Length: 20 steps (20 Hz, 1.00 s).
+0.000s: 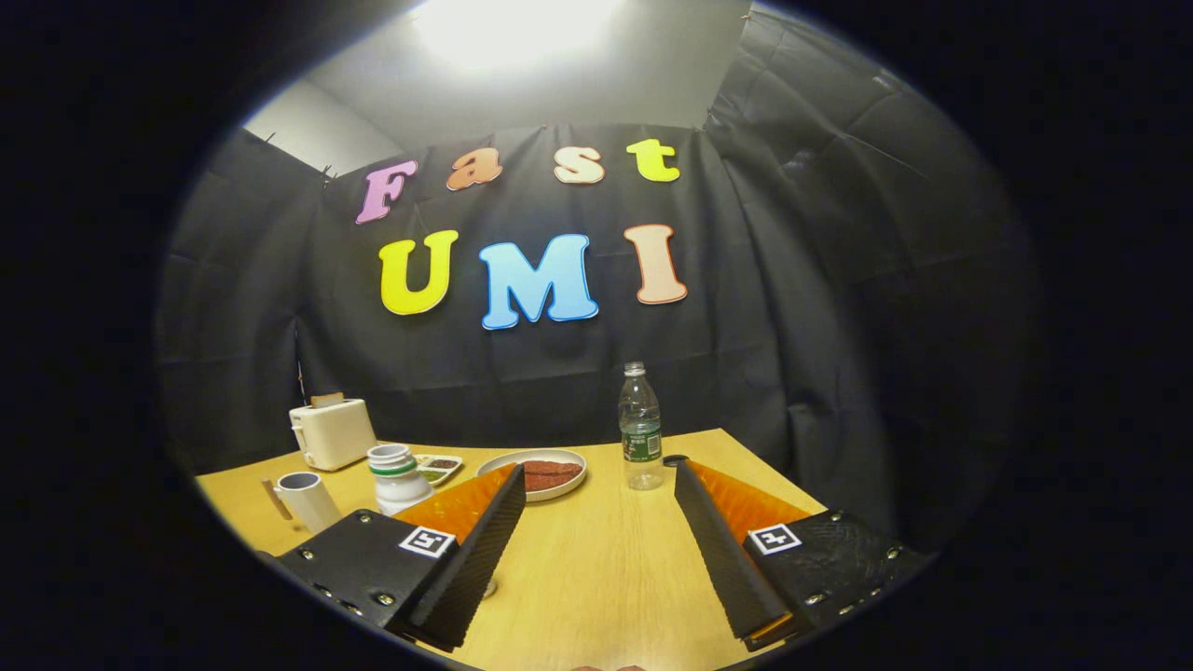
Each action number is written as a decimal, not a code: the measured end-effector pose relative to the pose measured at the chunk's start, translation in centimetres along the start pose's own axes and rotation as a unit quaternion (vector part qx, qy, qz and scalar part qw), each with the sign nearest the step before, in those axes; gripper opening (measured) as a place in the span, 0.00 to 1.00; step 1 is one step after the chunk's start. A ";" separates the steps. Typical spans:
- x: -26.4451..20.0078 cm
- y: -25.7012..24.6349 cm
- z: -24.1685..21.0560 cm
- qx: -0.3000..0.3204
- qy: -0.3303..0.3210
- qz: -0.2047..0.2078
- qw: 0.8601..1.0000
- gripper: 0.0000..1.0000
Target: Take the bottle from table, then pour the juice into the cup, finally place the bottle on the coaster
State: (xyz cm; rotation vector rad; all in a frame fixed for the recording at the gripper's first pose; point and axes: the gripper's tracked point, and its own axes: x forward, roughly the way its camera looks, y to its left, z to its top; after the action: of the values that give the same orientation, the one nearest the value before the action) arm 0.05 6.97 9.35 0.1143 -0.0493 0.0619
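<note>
Nearest of all are the two black ribbed fingers of the gripper [596, 540], spread wide with nothing between them but bare wooden table [596, 578]. Just ahead of the right finger's tip, and a little inward of it, stands the bottle [640, 427], upright, clear plastic with a cap on and a green label around its lower middle; I cannot tell how full it is. It will probably handle as light and thin-walled, so a hard squeeze would likely dent it and push liquid up once the cap is off; the smooth sides look slippery, and the labelled band seems the best place to take hold, low enough to keep it from tipping. Beyond the left finger's tip sits a white plate [531, 473] with something dark red on it, and a small dish [438, 468] beside that. A white jar with a green band [397, 477] stands just past the left finger, and further out to that side a white cup [308, 499] with a toaster [331, 431] behind it. The straight run from the jaws to the bottle is open. The table's far edge lies just behind the bottle and its right edge close beside the right finger, so a push could send it off. A small dark round thing by the right fingertip [675, 460] may be the coaster; I cannot say for sure.
</note>
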 end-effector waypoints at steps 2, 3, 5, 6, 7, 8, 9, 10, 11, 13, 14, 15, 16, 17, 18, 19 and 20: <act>-1.0 1.5 -0.4 -0.010 0.005 0.006 1.000 0.99; -1.5 2.1 -0.4 -0.012 0.004 0.006 1.000 0.99; -2.0 3.6 -0.7 -0.014 0.009 0.013 1.000 0.99; -2.1 4.0 -0.7 -0.016 0.010 0.011 1.000 0.99; -2.2 4.4 -0.8 -0.021 0.009 0.010 1.000 0.99; -2.1 4.8 -0.8 -0.026 0.007 0.007 1.000 0.99; -2.1 5.8 -1.6 -0.034 0.019 0.019 0.999 0.98; -2.0 6.7 -1.8 -0.036 0.020 0.027 0.999 0.98; -1.8 7.1 -1.7 -0.033 0.018 0.030 0.999 0.99; -1.5 7.8 -2.7 -0.033 0.026 0.032 0.999 0.99; -1.5 8.4 -3.2 -0.031 0.029 0.038 0.998 0.99; -1.5 8.8 -3.6 -0.030 0.031 0.038 0.998 0.99; -1.4 9.1 -3.9 -0.030 0.032 0.039 0.998 0.99; -1.4 9.6 -4.1 -0.030 0.030 0.040 0.998 0.99; -1.2 10.0 -4.3 -0.029 0.030 0.040 0.998 0.99; -0.8 10.5 -4.8 -0.029 0.032 0.039 0.998 0.99; -0.6 11.0 -5.2 -0.030 0.034 0.040 0.998 0.99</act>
State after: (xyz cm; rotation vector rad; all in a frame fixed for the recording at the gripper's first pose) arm -0.98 18.49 5.45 0.0496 0.0114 0.1431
